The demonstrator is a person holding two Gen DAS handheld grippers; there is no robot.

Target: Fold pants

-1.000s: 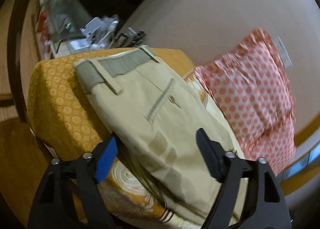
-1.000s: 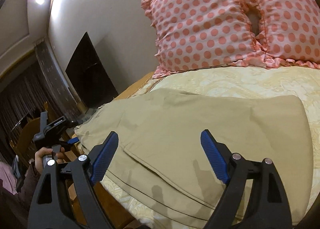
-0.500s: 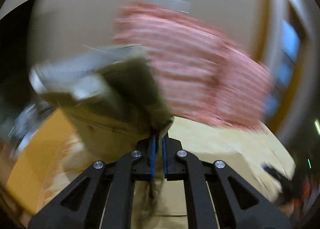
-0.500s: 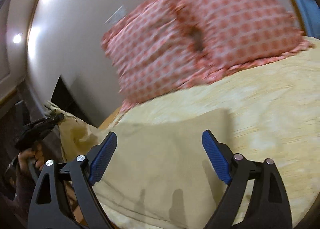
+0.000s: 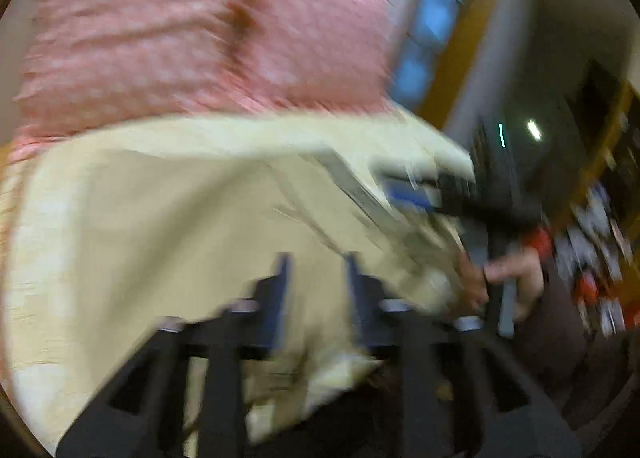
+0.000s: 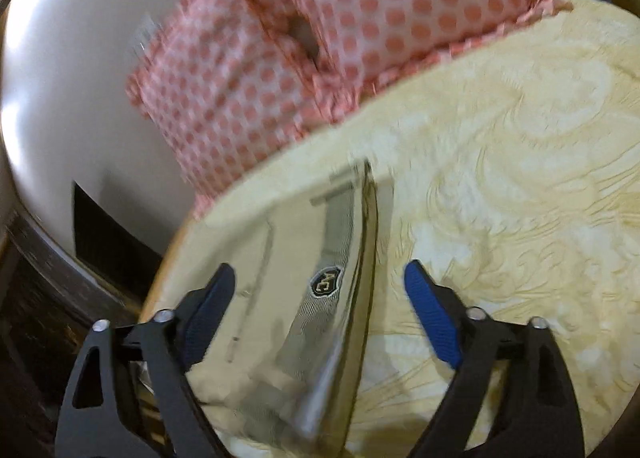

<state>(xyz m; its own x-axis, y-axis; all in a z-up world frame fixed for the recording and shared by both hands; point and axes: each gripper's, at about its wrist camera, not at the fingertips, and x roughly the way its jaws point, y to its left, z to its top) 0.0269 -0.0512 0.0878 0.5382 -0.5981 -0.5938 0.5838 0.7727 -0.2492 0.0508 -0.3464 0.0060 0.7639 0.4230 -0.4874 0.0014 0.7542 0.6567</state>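
Note:
The khaki pants (image 6: 288, 298) lie folded on the cream bedspread (image 6: 520, 198), waistband with a dark label (image 6: 326, 283) turned up and facing me. My right gripper (image 6: 318, 312) is open, its blue pads either side of the waistband. In the blurred left wrist view the pants (image 5: 180, 226) spread below the pillows. My left gripper (image 5: 316, 290) stands partly open over the cloth, nothing visibly between its pads. The right gripper (image 5: 416, 194) and the hand holding it show at the right.
Two pink polka-dot pillows (image 6: 320, 30) lean on the white wall at the bed's head. A dark opening (image 6: 108, 230) and the wooden bed edge lie to the left. A window (image 5: 436, 18) and cluttered shelves (image 5: 600, 258) show at the right.
My left gripper shut on the waistband, swung it across over the rest of the pants, and has opened. The waistband now lies in front of my right gripper. Both views swung.

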